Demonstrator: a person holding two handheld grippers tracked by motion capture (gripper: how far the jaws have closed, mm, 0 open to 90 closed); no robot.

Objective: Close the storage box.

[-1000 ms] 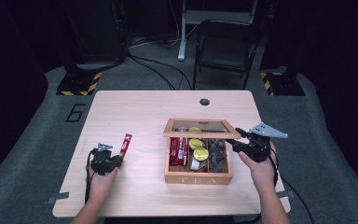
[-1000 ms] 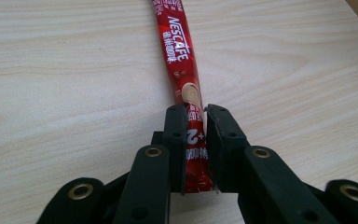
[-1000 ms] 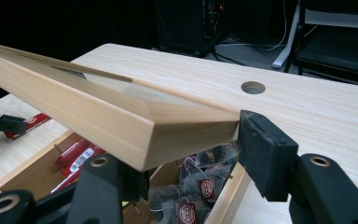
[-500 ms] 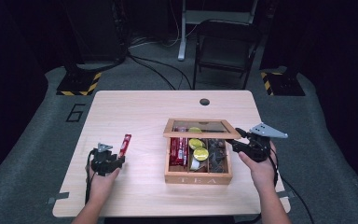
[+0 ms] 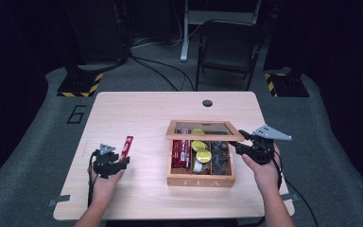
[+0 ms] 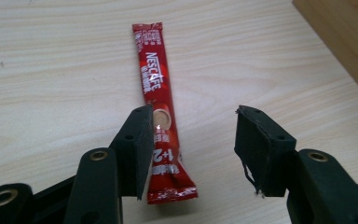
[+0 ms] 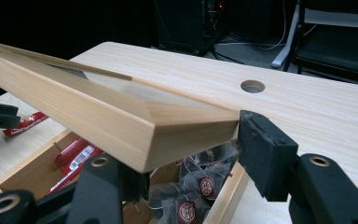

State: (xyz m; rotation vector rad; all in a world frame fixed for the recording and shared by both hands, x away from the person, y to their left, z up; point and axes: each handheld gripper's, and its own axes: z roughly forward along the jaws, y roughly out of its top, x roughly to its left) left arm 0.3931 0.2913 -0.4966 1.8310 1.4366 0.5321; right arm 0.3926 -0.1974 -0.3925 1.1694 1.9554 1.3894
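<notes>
Dark floor and a black folding chair (image 5: 227, 45) lie beyond the pale wooden worktop (image 5: 142, 113) where we work. Our left hand-held gripper (image 5: 111, 163) has just been opening its jaws; they now stand apart over the red Nescafé coffee stick sachet (image 6: 161, 107), which lies flat on the worktop, its near end between them beside the left pad, no longer pinched. Our right hand-held gripper (image 5: 243, 147) clamps the corner of the glass-paned wooden lid (image 7: 121, 119) of the wooden tea box (image 5: 201, 179), holding it raised and tilted above compartments of red sachets, yellow capsules and dark tea bags (image 7: 200, 186).
</notes>
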